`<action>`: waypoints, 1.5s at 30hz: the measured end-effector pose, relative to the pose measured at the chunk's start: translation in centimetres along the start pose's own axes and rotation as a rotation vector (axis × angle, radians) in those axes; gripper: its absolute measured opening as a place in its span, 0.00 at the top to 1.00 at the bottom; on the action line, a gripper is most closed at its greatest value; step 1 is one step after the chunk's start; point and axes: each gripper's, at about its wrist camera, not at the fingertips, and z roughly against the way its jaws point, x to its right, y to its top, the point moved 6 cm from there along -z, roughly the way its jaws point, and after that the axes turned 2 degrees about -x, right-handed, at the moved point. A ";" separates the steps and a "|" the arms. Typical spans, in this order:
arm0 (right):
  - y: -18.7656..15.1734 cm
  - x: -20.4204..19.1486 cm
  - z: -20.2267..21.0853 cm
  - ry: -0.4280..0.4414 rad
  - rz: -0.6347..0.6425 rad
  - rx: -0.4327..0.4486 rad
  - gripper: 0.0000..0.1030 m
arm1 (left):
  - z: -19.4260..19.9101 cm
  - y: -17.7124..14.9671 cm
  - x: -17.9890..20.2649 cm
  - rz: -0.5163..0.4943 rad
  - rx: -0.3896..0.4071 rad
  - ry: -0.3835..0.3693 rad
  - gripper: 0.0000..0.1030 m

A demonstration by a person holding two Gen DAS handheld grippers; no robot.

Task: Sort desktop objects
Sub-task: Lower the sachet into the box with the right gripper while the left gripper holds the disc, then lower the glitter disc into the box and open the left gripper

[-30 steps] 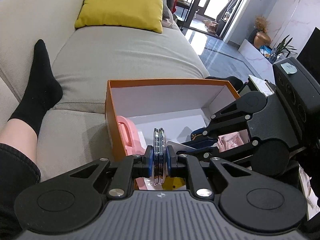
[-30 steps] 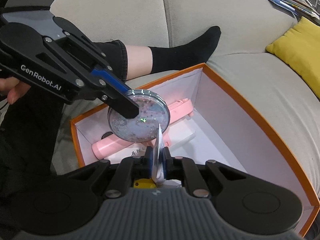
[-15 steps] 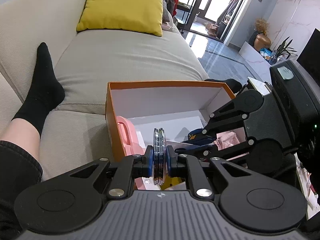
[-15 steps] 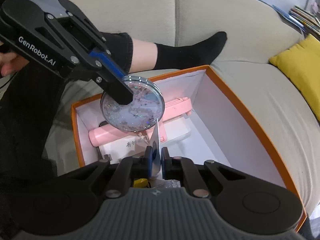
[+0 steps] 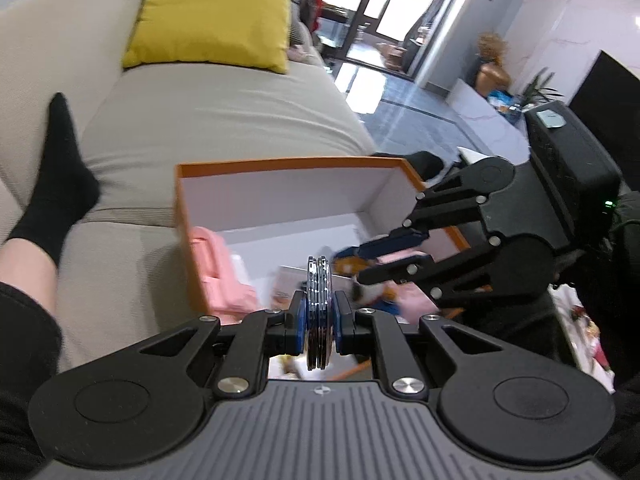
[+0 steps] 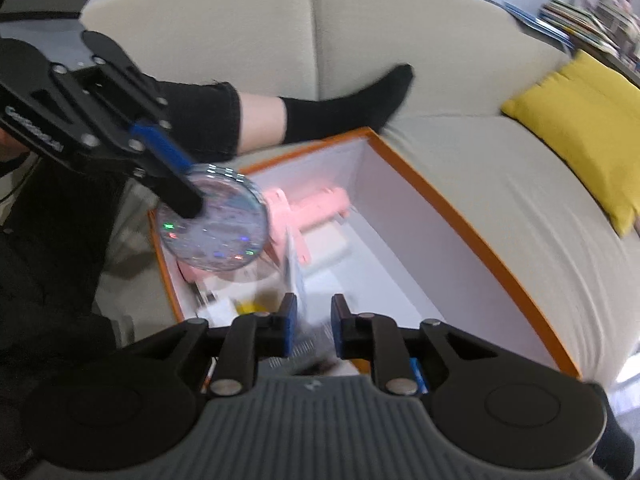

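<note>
Over the orange box (image 6: 472, 240) on the sofa (image 5: 224, 120), the left hand-held gripper (image 5: 319, 316) clamps a glittery round disc (image 6: 212, 220) edge-on above the box's near end. Inside the box lies a pink item (image 6: 308, 208). Right of the disc, the right hand-held gripper (image 6: 313, 320) is opening, a thin white card (image 6: 294, 268) against its left finger.

Left gripper (image 5: 319, 316) clamped tight, right gripper (image 6: 313, 327) jaws opening
</note>
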 end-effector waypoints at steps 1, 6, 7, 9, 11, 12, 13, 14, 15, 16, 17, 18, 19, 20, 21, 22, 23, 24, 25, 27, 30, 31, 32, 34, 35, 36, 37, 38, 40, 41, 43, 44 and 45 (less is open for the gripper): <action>-0.5 0.1 0.1 -0.013 -0.007 -0.012 0.81 | -0.2 0.0 0.4 -0.001 -0.005 -0.013 0.86; -3.1 1.0 -1.2 -0.066 -0.087 -0.125 0.80 | -2.0 -0.1 2.1 0.024 -0.025 -0.042 0.86; -3.5 1.0 -1.4 -0.073 -0.096 -0.138 0.80 | -2.3 -0.1 2.2 0.037 -0.022 -0.036 0.86; -3.9 1.3 -1.7 -0.077 -0.122 -0.145 0.80 | -2.6 0.1 2.8 0.054 -0.012 -0.025 0.86; -4.1 1.3 -1.4 -0.062 -0.150 -0.123 0.79 | -3.0 0.3 3.5 0.065 -0.008 -0.045 0.86; -4.1 1.4 -1.4 -0.060 -0.164 -0.117 0.79 | -3.2 0.4 3.8 0.071 -0.010 -0.056 0.86; -4.2 1.6 -1.3 -0.062 -0.183 -0.115 0.79 | -3.4 0.6 4.1 0.075 -0.012 -0.061 0.86; -4.2 1.9 -1.3 -0.063 -0.196 -0.116 0.79 | -3.8 0.7 4.4 0.080 -0.017 -0.058 0.86; -4.2 1.9 -1.3 -0.071 -0.209 -0.118 0.79 | -4.2 0.8 4.6 0.085 -0.024 -0.048 0.86; -4.4 2.2 -1.3 -0.082 -0.228 -0.122 0.79 | -4.7 1.0 4.8 0.089 -0.030 -0.034 0.86; -4.5 2.5 -1.0 -0.086 -0.245 -0.125 0.79 | -5.3 1.0 4.8 0.095 -0.038 -0.020 0.86; -4.6 2.7 -1.1 -0.081 -0.262 -0.124 0.79 | -5.9 1.1 4.8 0.105 -0.049 -0.007 0.86; -4.8 2.9 -1.0 -0.071 -0.282 -0.119 0.79 | -6.5 1.2 4.8 0.114 -0.063 0.005 0.86; -4.9 3.0 -0.9 -0.062 -0.299 -0.115 0.79 | -7.0 1.2 4.8 0.120 -0.074 0.019 0.86; -5.1 3.2 -0.7 -0.054 -0.317 -0.112 0.79 | -7.4 1.0 4.7 0.126 -0.086 0.039 0.86; -5.2 3.4 -0.7 -0.049 -0.334 -0.109 0.79 | -7.9 1.0 4.6 0.139 -0.098 0.056 0.86; -5.3 3.5 -0.7 -0.046 -0.348 -0.105 0.79 | -8.3 0.9 4.6 0.152 -0.108 0.064 0.86; -5.4 3.5 -0.6 -0.042 -0.357 -0.101 0.79 | -8.6 0.9 4.5 0.166 -0.117 0.072 0.86; -5.5 3.6 -0.5 -0.037 -0.368 -0.097 0.79 | -9.0 0.9 4.4 0.180 -0.128 0.085 0.86; -5.7 3.8 -0.5 -0.029 -0.386 -0.091 0.79 | -9.7 0.8 4.5 0.193 -0.147 0.102 0.86; -6.0 4.1 -0.6 -0.018 -0.407 -0.079 0.79 | -10.2 0.5 4.6 0.206 -0.165 0.137 0.86; -6.1 4.1 -0.6 -0.013 -0.413 -0.074 0.79 | -10.3 0.5 4.7 0.208 -0.164 0.145 0.86; -6.1 4.2 -0.5 -0.009 -0.418 -0.066 0.79 | -10.3 0.5 4.7 0.210 -0.162 0.156 0.86; -6.1 4.1 -0.2 0.007 -0.422 -0.049 0.79 | -10.3 0.5 4.8 0.217 -0.163 0.172 0.86; -5.9 4.0 0.0 0.016 -0.421 -0.039 0.79 | -10.2 0.5 4.9 0.210 -0.159 0.189 0.86; -5.8 3.8 0.2 0.024 -0.416 -0.030 0.79 | -10.2 0.4 5.2 0.188 -0.152 0.213 0.85; -5.6 3.6 0.4 0.031 -0.410 -0.024 0.79 | -10.1 0.4 5.3 0.178 -0.149 0.225 0.85; -5.5 3.4 0.5 0.036 -0.402 -0.020 0.79 | -10.2 0.3 5.4 0.179 -0.152 0.227 0.85; -5.2 3.0 0.3 0.041 -0.386 -0.022 0.79 | -10.2 0.3 5.5 0.177 -0.152 0.236 0.85; -5.2 3.0 0.1 0.043 -0.381 -0.026 0.80 | -10.2 0.2 5.6 0.173 -0.150 0.241 0.85; -5.2 2.9 -0.5 0.031 -0.371 -0.043 0.80 | -10.3 0.2 5.5 0.179 -0.152 0.244 0.85; -5.3 3.0 -0.7 0.027 -0.370 -0.050 0.80 | -10.4 0.2 5.4 0.185 -0.155 0.245 0.85; -5.4 3.0 -0.9 0.028 -0.372 -0.054 0.80 | -10.6 0.1 5.3 0.190 -0.158 0.252 0.85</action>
